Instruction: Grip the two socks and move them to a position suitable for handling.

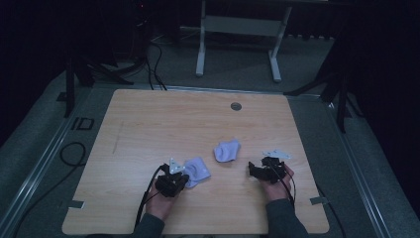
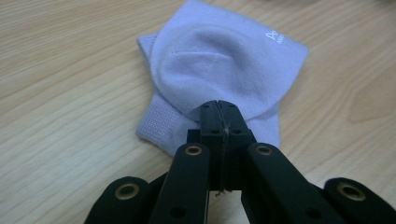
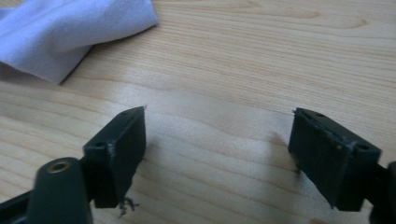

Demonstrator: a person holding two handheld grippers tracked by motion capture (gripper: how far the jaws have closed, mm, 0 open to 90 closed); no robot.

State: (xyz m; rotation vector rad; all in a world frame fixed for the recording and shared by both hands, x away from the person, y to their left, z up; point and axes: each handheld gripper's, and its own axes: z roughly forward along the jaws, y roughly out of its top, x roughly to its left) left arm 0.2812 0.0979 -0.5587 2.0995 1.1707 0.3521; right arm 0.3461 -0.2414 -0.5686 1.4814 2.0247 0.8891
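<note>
Two socks: both pale lilac, both lying on the bench, near each other but apart.
Near sock (image 1: 197,171): low centre of the high view, just right of my left claw; in the left gripper view (image 2: 219,74) it fills the upper middle, folded, with a small logo at its upper right corner.
Left claw (image 1: 184,179): I see its jaws pressed together with the near edge of that sock pinched between the tips (image 2: 218,114); the cloth rests flat on the wood.
Far sock (image 1: 227,150): crumpled, a little right of centre in the high view, between my two claws; its corner shows at the upper left of the right gripper view (image 3: 60,32).
Right claw (image 1: 253,170): jaws wide apart, nothing between them except bare wood (image 3: 217,140); it sits right of the far sock, not touching it.
Bench (image 1: 148,124): light wood grain, with a round grey cable port (image 1: 236,106) near its far edge, upper centre of the high view.
</note>
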